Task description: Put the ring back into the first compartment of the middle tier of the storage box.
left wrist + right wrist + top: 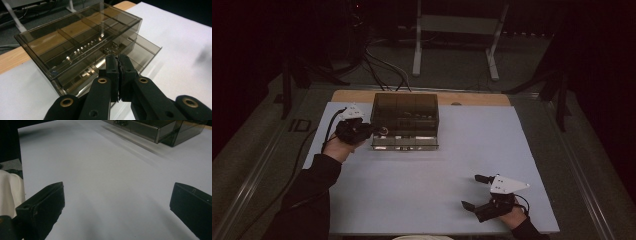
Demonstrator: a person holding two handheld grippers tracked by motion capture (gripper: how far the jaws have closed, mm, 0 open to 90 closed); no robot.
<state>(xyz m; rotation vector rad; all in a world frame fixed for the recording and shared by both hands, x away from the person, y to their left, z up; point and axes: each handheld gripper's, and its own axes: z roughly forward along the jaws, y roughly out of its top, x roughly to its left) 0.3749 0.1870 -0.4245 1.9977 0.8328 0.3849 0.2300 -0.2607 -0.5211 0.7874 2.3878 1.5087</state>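
Dim room, grey carpet floor (pixel 452 70), white metal stand (pixel 457 30), black floor cables (pixel 382 67), dark surroundings

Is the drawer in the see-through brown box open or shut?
Open a bit. The lower drawer sticks out past the smoky brown transparent plastic box, beside the left gripper.

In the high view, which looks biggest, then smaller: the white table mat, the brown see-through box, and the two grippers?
1. White table mat, by far the biggest.
2. Smoky brown drawer box.
3. Right gripper and left gripper: smallest. The right looks a little bigger, but it is nearer the camera and open, so I won't rank them.
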